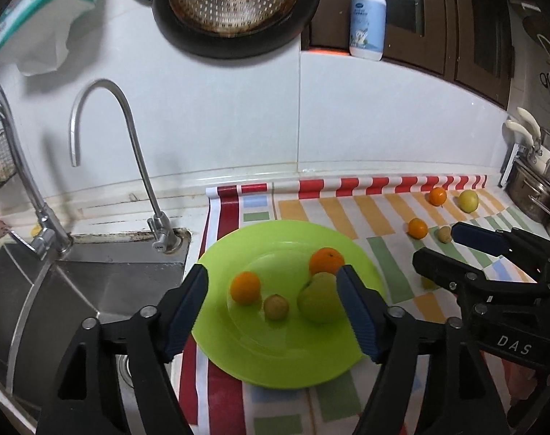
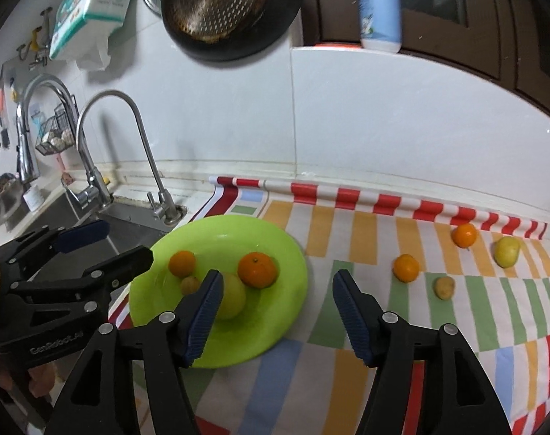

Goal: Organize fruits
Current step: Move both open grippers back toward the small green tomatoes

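Left gripper (image 1: 271, 304): I have its jaws apart and empty, hanging over the round lime-green plastic plate (image 1: 238, 362).
Right gripper (image 2: 276, 308): jaws apart too, nothing between them, above the striped cloth (image 2: 347, 235) by the plate's right rim.
Step in hand: I judge both tools free for the next pick from the loose fruit on the cloth, well right of the plate.
Doing it well: I would send the right gripper to the nearest orange mandarin (image 2: 406, 267), straddle its widest part and close gently so that it cannot roll, then set it in a bare part of the plate.
On the plate: four fruits, namely two orange mandarins, one green pear-shaped fruit (image 1: 318, 302), one small brownish fruit (image 1: 275, 307).
On the cloth: four I can count, namely two mandarins, one yellow-green fruit (image 2: 507, 252), one small brownish fruit (image 2: 444, 287).
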`<state>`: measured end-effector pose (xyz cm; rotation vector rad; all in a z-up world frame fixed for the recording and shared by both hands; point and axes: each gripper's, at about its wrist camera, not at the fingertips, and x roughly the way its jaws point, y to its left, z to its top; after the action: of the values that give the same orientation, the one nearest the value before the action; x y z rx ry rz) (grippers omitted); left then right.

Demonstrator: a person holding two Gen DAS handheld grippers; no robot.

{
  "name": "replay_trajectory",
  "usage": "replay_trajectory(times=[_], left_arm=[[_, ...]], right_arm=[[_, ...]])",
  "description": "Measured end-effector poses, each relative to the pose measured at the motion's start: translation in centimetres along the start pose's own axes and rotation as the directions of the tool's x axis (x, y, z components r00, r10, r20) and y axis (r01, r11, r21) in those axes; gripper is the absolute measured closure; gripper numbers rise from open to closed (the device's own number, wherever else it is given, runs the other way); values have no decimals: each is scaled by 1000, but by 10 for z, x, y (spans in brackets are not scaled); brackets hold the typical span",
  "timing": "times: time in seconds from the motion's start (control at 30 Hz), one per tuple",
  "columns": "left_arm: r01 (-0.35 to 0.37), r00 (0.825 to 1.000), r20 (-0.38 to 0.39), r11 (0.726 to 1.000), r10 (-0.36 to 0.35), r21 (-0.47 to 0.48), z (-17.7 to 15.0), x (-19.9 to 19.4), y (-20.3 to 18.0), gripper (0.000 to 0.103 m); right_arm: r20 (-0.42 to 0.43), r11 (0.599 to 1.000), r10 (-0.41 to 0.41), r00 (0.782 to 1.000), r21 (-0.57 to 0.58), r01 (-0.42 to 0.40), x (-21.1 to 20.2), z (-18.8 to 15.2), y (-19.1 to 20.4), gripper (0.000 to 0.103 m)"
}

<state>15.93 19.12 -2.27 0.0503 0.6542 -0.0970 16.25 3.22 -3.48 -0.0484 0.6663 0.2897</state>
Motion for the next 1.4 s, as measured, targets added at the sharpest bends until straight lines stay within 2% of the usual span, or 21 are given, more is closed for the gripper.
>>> replay_trajectory(times=[0.1,0.4,0.6,0.7,0.83,1.27,1.4], left_arm=[[-12,1000,10,1000,12,-5,-2,-11,-10,22],[-30,998,53,1000,30,1,-5,-39,-49,13],[-25,997,71,1000,25,10,-4,-49,-76,12],[-19,997,75,1000,18,18,-3,-50,-90,11],[-12,997,82,999,9,38,-3,-50,-108,11],[85,991,88,982,-100,168,-8,-26,-154,12],[128,988,58,972,-142,197,-10,-5,-159,16]], right_arm=[[9,1000,2,1000,4,-2,-13,-2,-8,40],[46,1000,-12,999,0,12,-49,-12,-35,36],[63,1000,-22,998,6,22,-70,-19,-59,36],[69,1000,-28,997,12,28,-78,-22,-71,32],[69,999,-40,997,18,39,-85,-26,-87,32],[58,996,-87,995,24,85,-88,-39,-129,32],[44,996,-90,995,1,90,-78,-43,-135,32]])
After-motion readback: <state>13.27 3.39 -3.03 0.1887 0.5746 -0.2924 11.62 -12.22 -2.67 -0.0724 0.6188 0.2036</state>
